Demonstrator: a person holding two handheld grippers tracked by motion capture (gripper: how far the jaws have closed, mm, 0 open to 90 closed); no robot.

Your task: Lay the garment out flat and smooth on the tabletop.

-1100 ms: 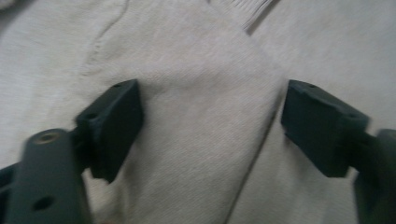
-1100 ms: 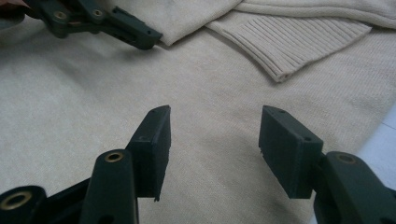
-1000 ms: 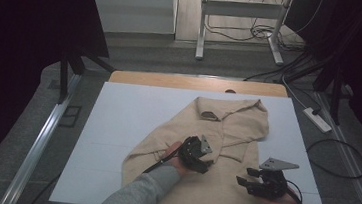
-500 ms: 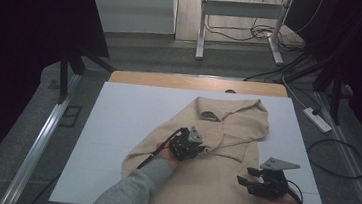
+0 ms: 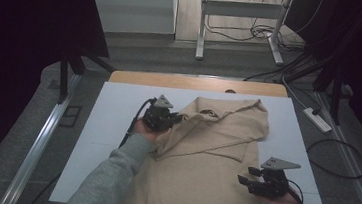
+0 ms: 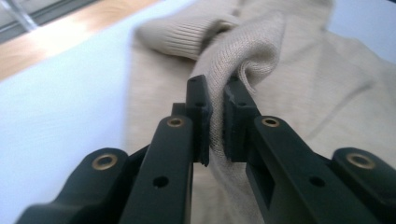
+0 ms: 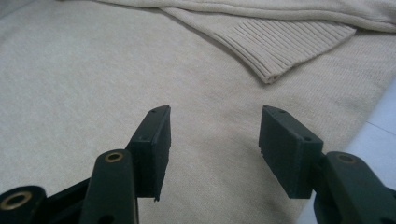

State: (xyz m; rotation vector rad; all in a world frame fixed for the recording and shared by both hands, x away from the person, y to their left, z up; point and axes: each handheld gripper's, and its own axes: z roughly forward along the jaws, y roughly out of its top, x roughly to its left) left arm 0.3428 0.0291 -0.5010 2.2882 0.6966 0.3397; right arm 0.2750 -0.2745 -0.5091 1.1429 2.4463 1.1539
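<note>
- Change since the earlier frames: the left gripper [image 5: 177, 118] has travelled from the middle of the sweater [image 5: 202, 174] out toward its left edge and farther up the table; its jaws have just been closing, with a fold of knit between them. The fabric at that side now lies drawn up toward the gripper. The right gripper [image 5: 245, 181] has kept its place.
- Left gripper, state: jaws pressed together on a bunched ridge of the beige knit [image 6: 219, 107], seen plainly in the left gripper view, where the cloth rises between the two black pads [image 6: 201, 116] and spills over beyond them.
- Left gripper, position: in the high view, just beside the sweater's upper left edge, over the white table cover [image 5: 111, 125], held by a hand with a grey sleeve [image 5: 111, 175] behind it.
- Right gripper, state: jaws spread wide, nothing between them; in the right gripper view [image 7: 212, 135] they hang over flat fabric.
- Right gripper, position: over the sweater's lower right part, near its right edge, with the grey three-cornered plate on top.
- Sweater: beige knit, lying on the white table cover, body flat toward the person, upper part folded over itself, collar end toward the far edge of the table.
- Ribbed cuff [image 7: 285, 46]: lies flat on the sweater body, beyond the right gripper's jaws, apart from them.
- Wooden table edge [image 5: 171, 81]: shows beyond the white cover, far side.
</note>
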